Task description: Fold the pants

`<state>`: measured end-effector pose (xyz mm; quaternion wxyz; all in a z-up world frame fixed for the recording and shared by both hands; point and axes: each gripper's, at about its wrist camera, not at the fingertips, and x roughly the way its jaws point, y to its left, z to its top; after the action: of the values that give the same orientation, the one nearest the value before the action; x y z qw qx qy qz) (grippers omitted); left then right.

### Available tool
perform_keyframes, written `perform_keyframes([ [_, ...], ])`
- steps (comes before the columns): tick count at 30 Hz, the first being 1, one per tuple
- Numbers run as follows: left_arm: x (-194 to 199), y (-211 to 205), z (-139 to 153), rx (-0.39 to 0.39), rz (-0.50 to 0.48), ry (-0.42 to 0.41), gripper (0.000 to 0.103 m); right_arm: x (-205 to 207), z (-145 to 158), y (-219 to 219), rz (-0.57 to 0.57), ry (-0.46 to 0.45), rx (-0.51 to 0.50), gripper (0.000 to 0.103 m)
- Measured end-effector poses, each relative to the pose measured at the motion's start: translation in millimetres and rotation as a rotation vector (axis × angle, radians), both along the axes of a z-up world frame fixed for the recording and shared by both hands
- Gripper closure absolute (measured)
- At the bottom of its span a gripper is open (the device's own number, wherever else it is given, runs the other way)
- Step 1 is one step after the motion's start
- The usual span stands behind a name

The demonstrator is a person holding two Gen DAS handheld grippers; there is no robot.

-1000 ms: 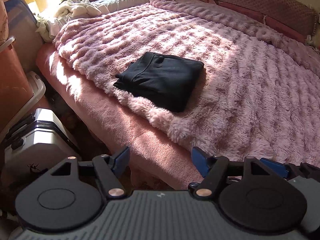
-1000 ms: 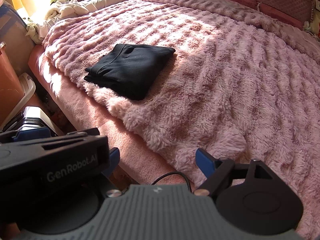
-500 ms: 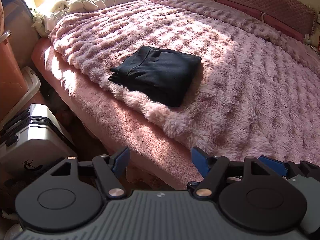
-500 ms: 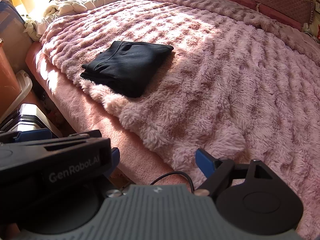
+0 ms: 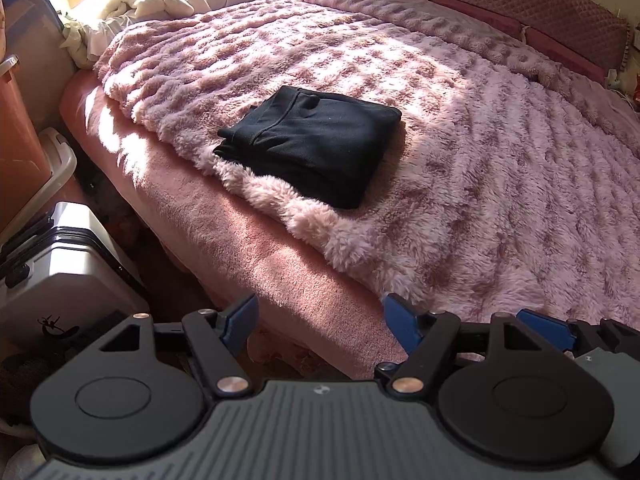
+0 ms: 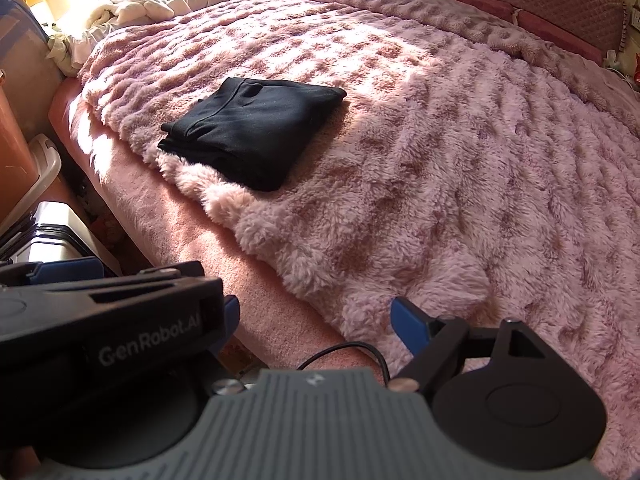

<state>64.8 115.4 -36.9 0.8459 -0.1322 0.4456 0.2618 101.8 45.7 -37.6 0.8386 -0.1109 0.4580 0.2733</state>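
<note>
The black pants [image 5: 312,148] lie folded into a compact rectangle on the fluffy pink blanket [image 5: 480,160], near the bed's left edge; they also show in the right wrist view [image 6: 252,132]. My left gripper [image 5: 320,326] is open and empty, held off the bed's near edge, well short of the pants. My right gripper [image 6: 316,320] is open and empty, also back from the bed. The left gripper's body [image 6: 100,320] covers the right gripper's left finger in the right wrist view.
A silver suitcase [image 5: 60,276] stands on the floor left of the bed. A white storage bin [image 5: 52,168] and an orange cabinet are behind it. Crumpled light bedding [image 5: 148,0] lies at the bed's far left. A padded headboard [image 5: 520,4] runs along the back.
Both grippers have drawn back and shifted slightly, so the pants sit a little higher and farther off in both views. The pants have not moved. Both grippers stay open.
</note>
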Motion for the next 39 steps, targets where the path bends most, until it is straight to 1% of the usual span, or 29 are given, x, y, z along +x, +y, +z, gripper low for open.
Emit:
perform_keyframes([
  [39, -2.8, 4.1, 3.9, 0.006, 0.004, -0.014, 0.018, -2.0, 2.0, 2.2, 0.003, -0.013, 0.007, 0.025],
])
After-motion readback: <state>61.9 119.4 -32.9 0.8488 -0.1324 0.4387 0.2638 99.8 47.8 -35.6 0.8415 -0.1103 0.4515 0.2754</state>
